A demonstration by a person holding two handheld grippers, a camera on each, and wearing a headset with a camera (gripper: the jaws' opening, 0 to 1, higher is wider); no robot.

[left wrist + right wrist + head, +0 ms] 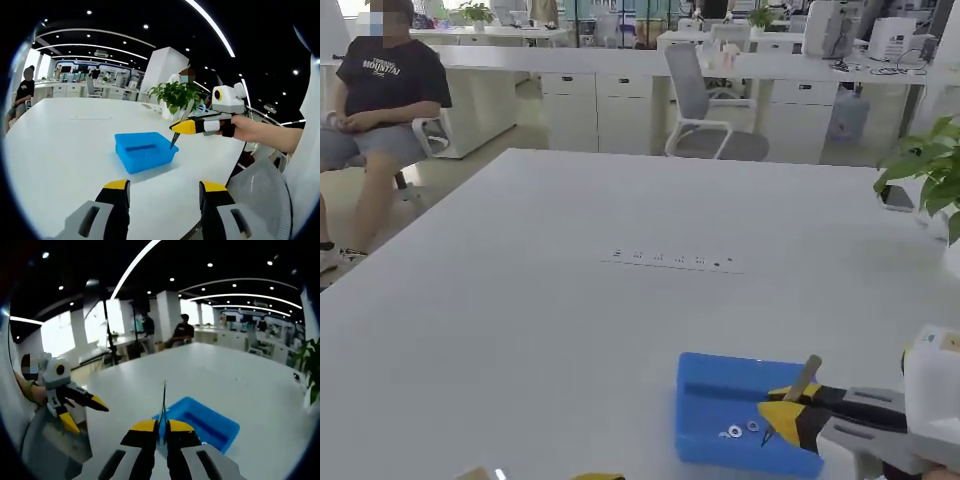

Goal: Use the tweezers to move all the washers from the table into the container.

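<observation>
Tweezers (805, 376) stand clamped between the closed jaws of the right gripper (782, 408), which enters the head view from the lower right. Their dark tip points down into the blue container (710, 385), just beside a few small washers (735, 432) lying on its floor. The container sits on the white surface (550, 330) in the lower right of the frame, close to the bottom edge. Beyond its far rim a wide bare stretch of surface runs up to the far edge across the middle of the picture. A plant (930, 170) leans in at the right edge, well apart from the container. An office chair (705, 110) and a seated person (380, 90) are past the far edge, in the upper part of the frame.

In the left gripper view the left gripper (166, 186) is at the bottom of the frame with its yellow-tipped jaws apart, short of the container. The edge of the surface curves down the right of this frame, just beyond the container's right corner, where the tweezers' tip hangs.

In the right gripper view the container lies right ahead of the shut jaws. The left gripper shows at the left of that frame, jaws spread, off the edge of the surface.
</observation>
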